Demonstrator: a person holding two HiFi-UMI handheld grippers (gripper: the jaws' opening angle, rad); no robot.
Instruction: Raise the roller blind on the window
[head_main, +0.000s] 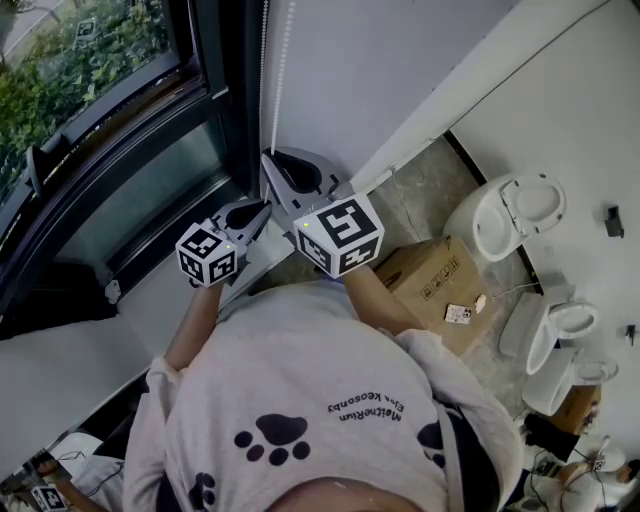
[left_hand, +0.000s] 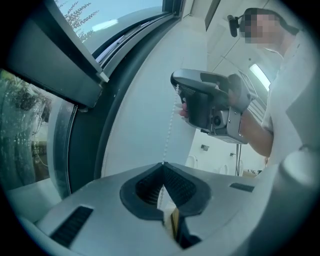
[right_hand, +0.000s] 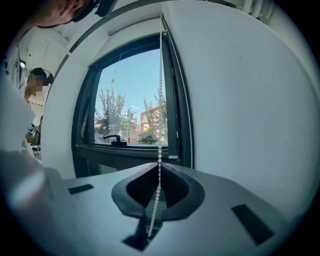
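Note:
A white bead chain (head_main: 282, 80) hangs down the wall beside the dark-framed window (head_main: 120, 150). My right gripper (head_main: 272, 158) is shut on one strand of the chain (right_hand: 160, 100), which runs between its closed tips (right_hand: 159, 163) and on down. A second strand (right_hand: 187, 125) hangs free along the frame. My left gripper (head_main: 266, 207) sits just below and left of the right one, also shut, with the chain (left_hand: 170, 127) entering its closed tips (left_hand: 162, 164). The right gripper (left_hand: 210, 105) shows above it in the left gripper view. The glass shows trees and sky, and no blind fabric is visible.
A pale window sill (head_main: 150, 300) lies under my left arm. A cardboard box (head_main: 435, 285) stands on the floor to the right, with white toilets (head_main: 515, 215) beyond it. A window handle (right_hand: 112, 137) sticks out at the frame's bottom. Another person (right_hand: 35, 100) stands far left.

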